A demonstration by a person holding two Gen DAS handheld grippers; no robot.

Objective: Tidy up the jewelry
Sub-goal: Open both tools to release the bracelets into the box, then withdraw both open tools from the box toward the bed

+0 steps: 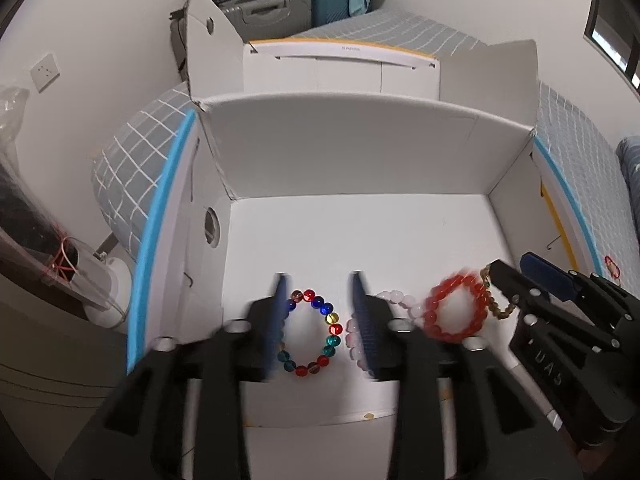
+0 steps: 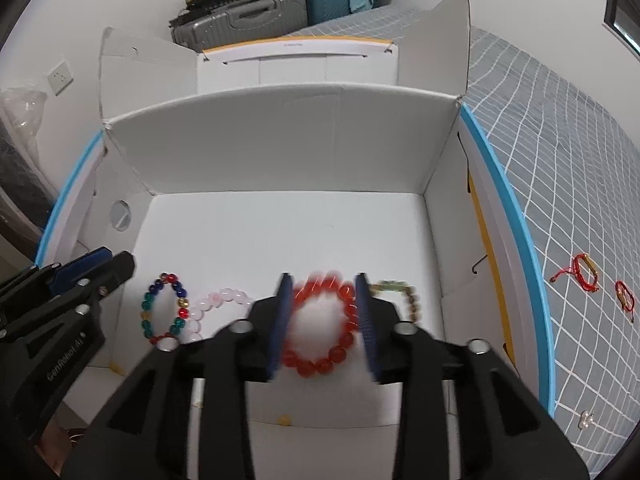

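Observation:
Several bead bracelets lie in a row on the floor of a white cardboard box (image 1: pixel 360 232). My left gripper (image 1: pixel 320 320) is open, its fingers on either side of the multicoloured bracelet (image 1: pixel 316 334). A pale pink bracelet (image 1: pixel 394 298) lies to its right, partly hidden. My right gripper (image 2: pixel 324 320) is open around the red bracelet (image 2: pixel 324 328), which looks blurred. A brownish-green bracelet (image 2: pixel 404 296) lies right of it. The multicoloured bracelet (image 2: pixel 164 308) and the pink one (image 2: pixel 212 306) also show in the right wrist view.
The box (image 2: pixel 280 140) has tall walls and open flaps and rests on a grey checked bedspread (image 2: pixel 560 180). Two red cord bracelets (image 2: pixel 586 276) and a small pearl piece (image 2: pixel 586 420) lie on the bedspread to the right. Suitcases stand at the back.

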